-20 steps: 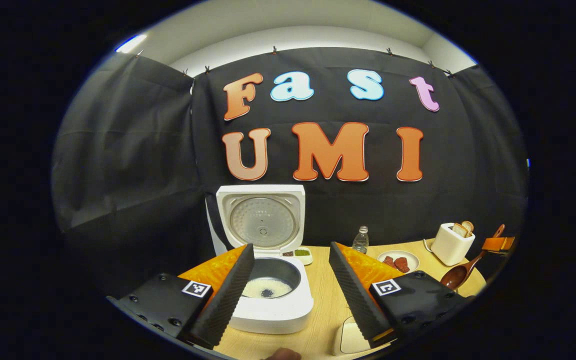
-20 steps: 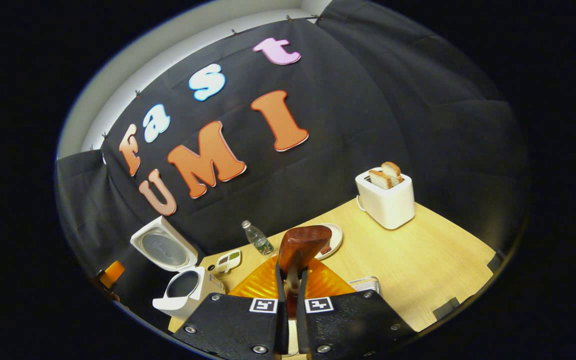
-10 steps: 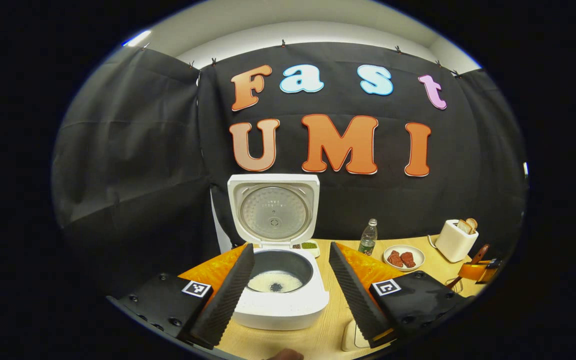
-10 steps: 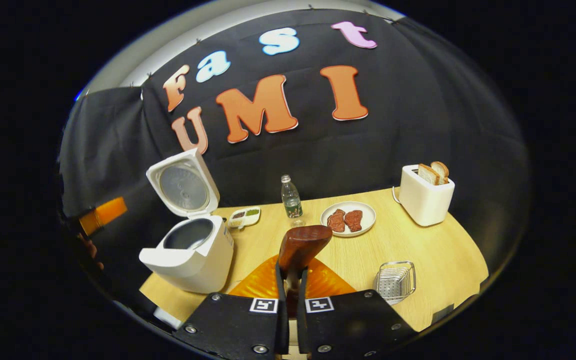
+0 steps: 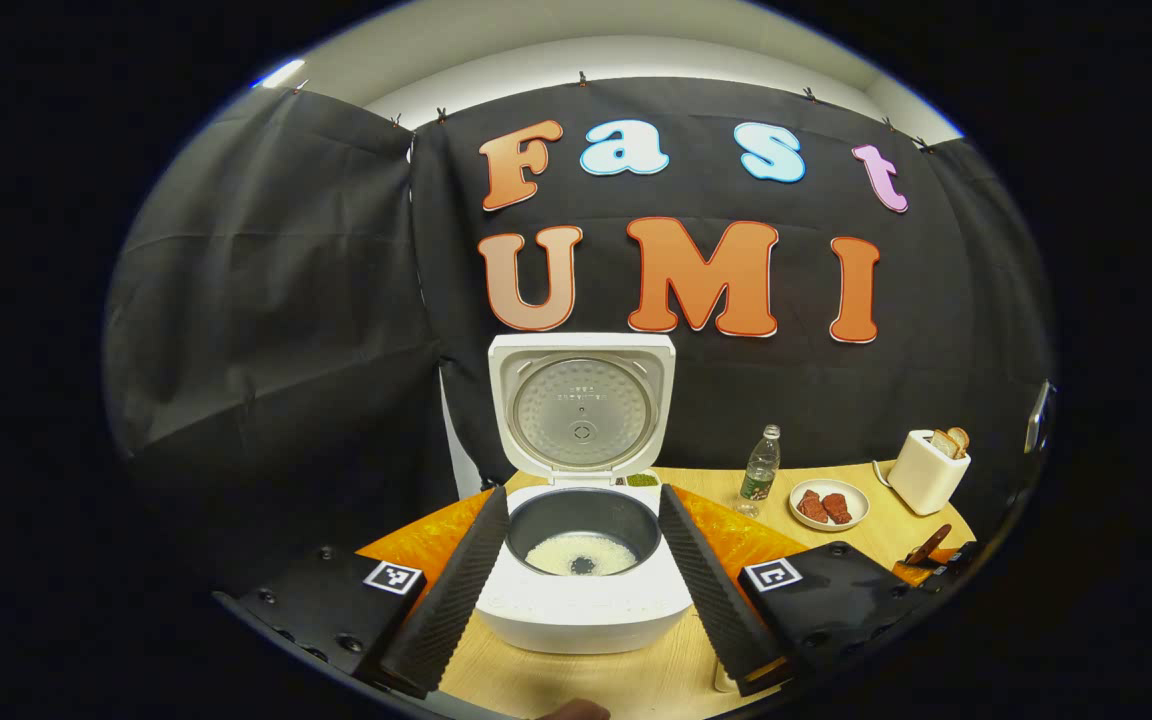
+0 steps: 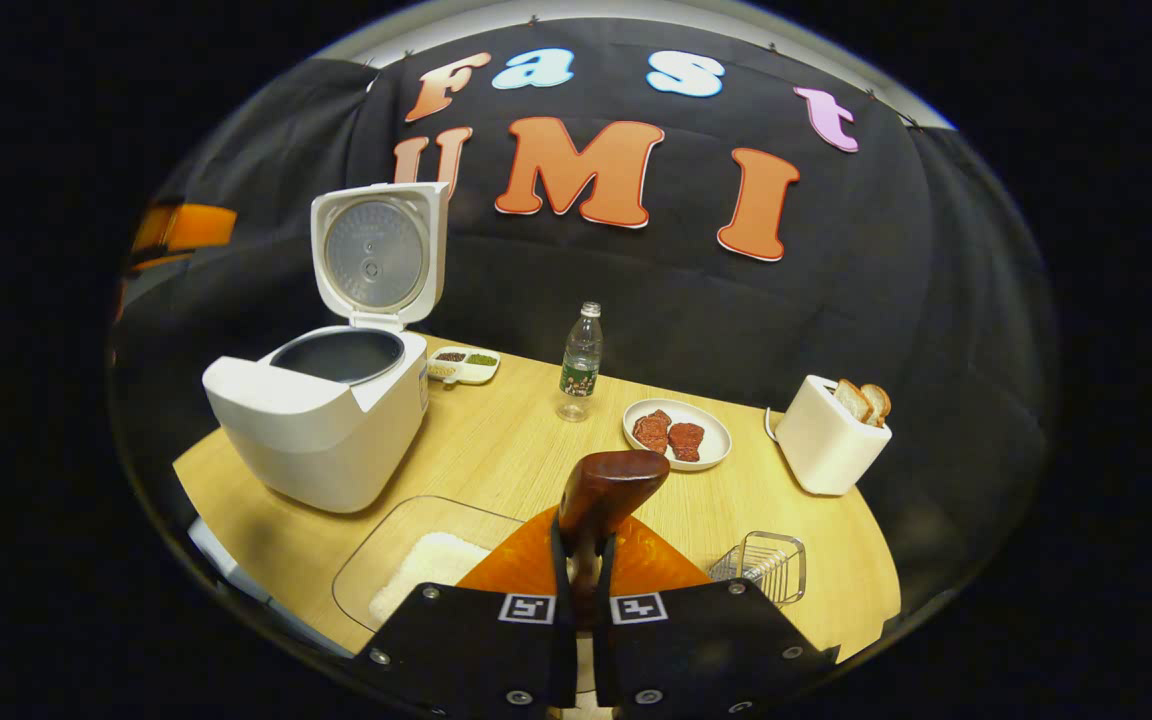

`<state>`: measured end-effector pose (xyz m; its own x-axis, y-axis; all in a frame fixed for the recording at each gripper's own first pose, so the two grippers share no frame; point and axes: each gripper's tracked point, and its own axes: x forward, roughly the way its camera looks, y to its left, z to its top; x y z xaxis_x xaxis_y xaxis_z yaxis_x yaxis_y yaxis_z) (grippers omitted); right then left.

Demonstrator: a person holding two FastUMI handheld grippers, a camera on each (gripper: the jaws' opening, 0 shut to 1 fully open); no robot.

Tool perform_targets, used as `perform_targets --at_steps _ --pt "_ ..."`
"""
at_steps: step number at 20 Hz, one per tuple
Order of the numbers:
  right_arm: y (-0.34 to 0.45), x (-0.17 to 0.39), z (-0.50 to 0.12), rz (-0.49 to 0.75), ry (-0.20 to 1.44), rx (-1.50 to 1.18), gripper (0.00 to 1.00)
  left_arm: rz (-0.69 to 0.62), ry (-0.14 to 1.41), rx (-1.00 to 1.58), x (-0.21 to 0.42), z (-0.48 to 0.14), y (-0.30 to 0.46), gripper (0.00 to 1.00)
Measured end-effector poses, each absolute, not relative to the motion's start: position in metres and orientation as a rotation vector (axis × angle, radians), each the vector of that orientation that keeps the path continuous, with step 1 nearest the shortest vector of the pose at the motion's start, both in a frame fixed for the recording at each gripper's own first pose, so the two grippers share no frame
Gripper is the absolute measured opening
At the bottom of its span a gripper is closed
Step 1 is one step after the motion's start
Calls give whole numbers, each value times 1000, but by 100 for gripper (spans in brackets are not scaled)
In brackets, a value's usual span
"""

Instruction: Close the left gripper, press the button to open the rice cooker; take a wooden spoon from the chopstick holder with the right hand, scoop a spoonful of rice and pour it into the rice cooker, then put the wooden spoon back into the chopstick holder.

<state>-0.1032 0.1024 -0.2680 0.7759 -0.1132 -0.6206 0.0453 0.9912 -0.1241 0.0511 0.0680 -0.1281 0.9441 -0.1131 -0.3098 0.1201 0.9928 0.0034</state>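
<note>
The white rice cooker point(image 5: 586, 610) stands open with its lid point(image 5: 581, 405) upright and a little rice in the dark pot point(image 5: 581, 550). My left gripper point(image 5: 584, 495) is open, its fingers framing the cooker from the near side. My right gripper point(image 6: 584, 545) is shut on the wooden spoon point(image 6: 608, 485), whose brown bowl sticks out forward over the table. A clear container of rice point(image 6: 416, 575) lies just left of it, and the wire chopstick holder point(image 6: 764, 565) just right. The cooker point(image 6: 321, 410) stands further left.
On the wooden table point(image 6: 496, 450) stand a water bottle point(image 6: 581, 360), a plate of meat point(image 6: 676, 433), a white toaster point(image 6: 826, 435) with bread and a small seasoning dish point(image 6: 464, 365). The other gripper's orange part point(image 6: 181, 228) shows far left.
The right gripper has swung and levelled with the spoon, bringing the rice container into view below it. The left gripper view has shifted so the cooker sits centred between its fingers.
</note>
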Motion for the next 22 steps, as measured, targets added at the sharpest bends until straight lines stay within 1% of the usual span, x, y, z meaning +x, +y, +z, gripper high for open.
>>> perform_targets --at_steps 3,4,5,7,8,9,10,15,16,17,18,19,20,22 --pt "106 -115 -287 -100 690 -145 6 -127 327 28 55 -132 71 96" --pt "111 -116 -290 -92 685 -163 6 -130 331 32 55 -134 72 100" --pt "116 -115 -290 -81 676 -191 6 -137 335 36 57 -135 72 96" --pt "127 -118 -295 -72 672 -220 6 -151 344 39 58 -140 72 96" --pt "131 -118 -299 -73 675 -223 6 -156 353 40 58 -144 73 100" --pt "134 -118 -301 -83 672 -225 6 -159 364 41 58 -147 75 96" --pt "139 -117 -305 -87 673 -215 6 -162 372 40 60 -150 77 96" --pt "146 -115 -311 -144 705 -87 6 -178 390 42 67 -157 83 96" --pt "148 -112 -310 -150 703 -39 6 -182 390 41 70 -156 84 100" --pt "151 -110 -310 -153 712 17 6 -184 389 42 71 -156 84 100" --pt "151 -109 -311 -163 723 72 6 -187 390 44 71 -158 85 96" --pt "151 -108 -313 -181 733 124 6 -188 391 45 71 -158 86 96" --pt "149 -107 -313 -200 741 166 6 -186 393 44 72 -159 87 100" --pt "145 -103 -317 -236 752 230 6 -182 395 35 72 -159 90 100"
